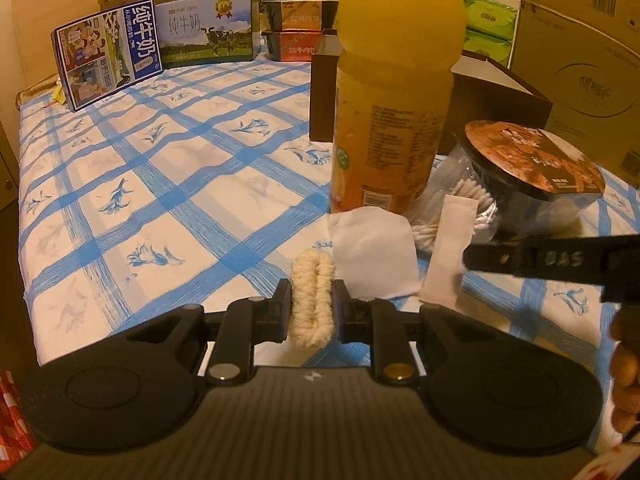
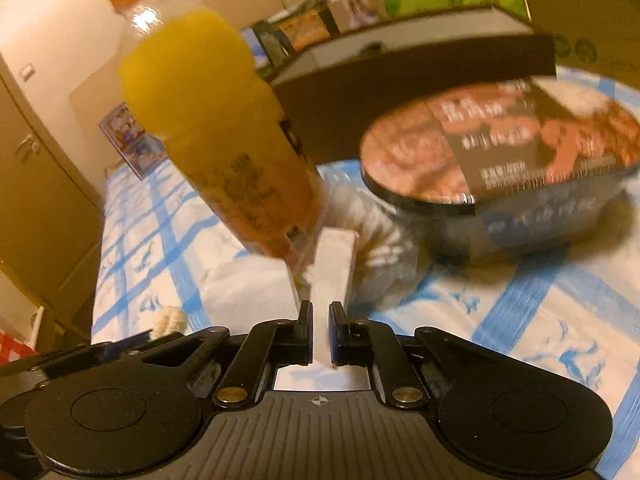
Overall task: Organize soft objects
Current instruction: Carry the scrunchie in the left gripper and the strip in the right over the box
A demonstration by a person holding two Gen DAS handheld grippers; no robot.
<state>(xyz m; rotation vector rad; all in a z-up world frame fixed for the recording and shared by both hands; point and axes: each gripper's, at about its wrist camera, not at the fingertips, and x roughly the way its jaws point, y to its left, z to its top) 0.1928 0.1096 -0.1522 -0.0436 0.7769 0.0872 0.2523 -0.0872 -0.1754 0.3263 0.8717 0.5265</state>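
We have the left hand-held gripper (image 1: 311, 307) clamped on the folded cream rope (image 1: 312, 300), in front of the juice bottle (image 1: 394, 92). The right hand-held gripper (image 2: 320, 334) pinches a white paper strip (image 2: 334, 268) just right of that bottle's base; we judge sorting barely begun, since the tissue (image 1: 372, 254) is loose on the bed (image 1: 160, 168).

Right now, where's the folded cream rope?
Left wrist view, bottom centre: the cream rope is clamped in the left tool, above the checked cloth, just in front of the white tissue and juice bottle.
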